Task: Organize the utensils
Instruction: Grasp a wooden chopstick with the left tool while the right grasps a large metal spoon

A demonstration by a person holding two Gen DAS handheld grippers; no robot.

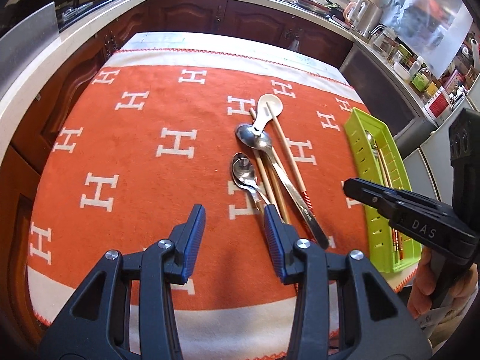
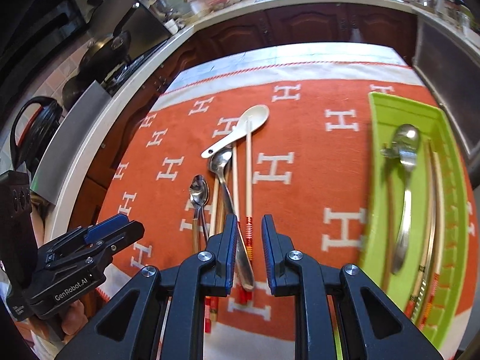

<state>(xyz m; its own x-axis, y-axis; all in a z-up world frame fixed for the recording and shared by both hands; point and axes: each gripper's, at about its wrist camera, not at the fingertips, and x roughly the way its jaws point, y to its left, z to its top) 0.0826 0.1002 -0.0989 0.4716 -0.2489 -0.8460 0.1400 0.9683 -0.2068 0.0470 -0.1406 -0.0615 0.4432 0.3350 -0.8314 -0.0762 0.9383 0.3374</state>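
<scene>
Both tools are open and hold nothing. The left tool [image 1: 234, 222] has its blue pads spread wide above the orange blanket with white H letters [image 1: 144, 156]. Its right pad sits just beside the handles of the pile. The right tool [image 2: 249, 231] has a smaller gap, and the handle of a long shiny metal spoon [image 2: 223, 162] shows in it.

The pile lies in the middle of the table: a white ceramic soup spoon [image 1: 268, 106], the long metal spoon, a small shiny metal spoon [image 1: 243, 169] and pale wooden chopsticks with red and orange ends [image 1: 288, 156]. They touch and cross each other.

A lime green plastic tray [image 1: 355, 129] lies along the right edge of the blanket, well apart from the pile. A metal spoon [image 2: 405, 180] and more chopsticks lie inside it.

Bare blanket stretches far to the left of the pile. Dark brown wooden cupboards [image 1: 192, 15] under a pale worktop ring the table.
</scene>
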